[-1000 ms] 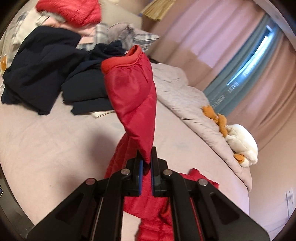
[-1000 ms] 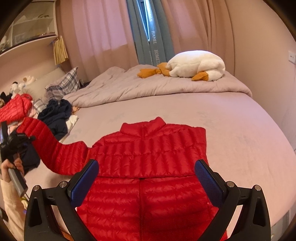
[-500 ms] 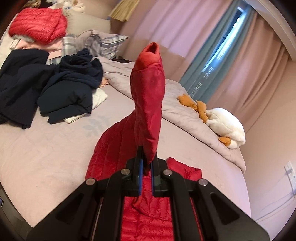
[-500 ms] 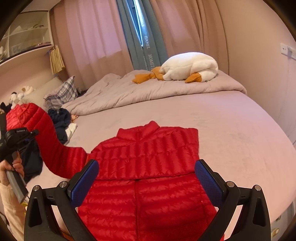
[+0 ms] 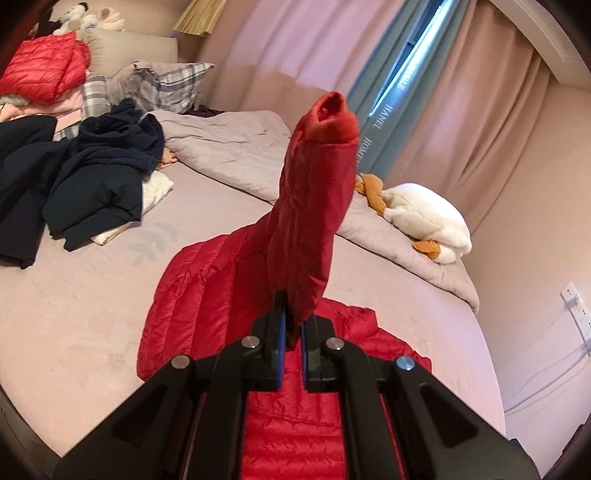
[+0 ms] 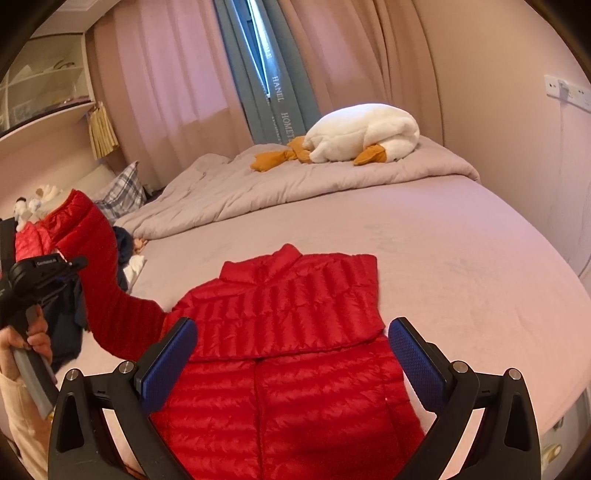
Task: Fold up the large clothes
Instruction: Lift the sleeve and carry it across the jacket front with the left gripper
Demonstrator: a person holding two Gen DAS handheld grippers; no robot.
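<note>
Pinching the sleeve (image 5: 314, 206) up in the air, the left gripper (image 5: 290, 325) should lay it flat across the red jacket (image 6: 288, 332) on the bed (image 6: 461, 266), while the right gripper (image 6: 291, 354) waits spread wide above the jacket.

Home bedroom. My claws are working over a big bed (image 6: 461, 258) with a pinkish sheet. Rumpled quilt (image 6: 295, 181) across the far side ahead of my right claw, plush goose (image 6: 365, 133) lying on it. Pink curtains (image 6: 166, 81) with a blue panel (image 6: 273, 74) cover the window beyond. Far left of my left claw: plaid pillow (image 5: 166, 85), pile of dark clothes (image 5: 92, 177), stuffed toys (image 5: 88, 20) on the headboard. Wall socket (image 5: 576, 310) off to my right, shelf (image 6: 48, 114) upper left.
</note>
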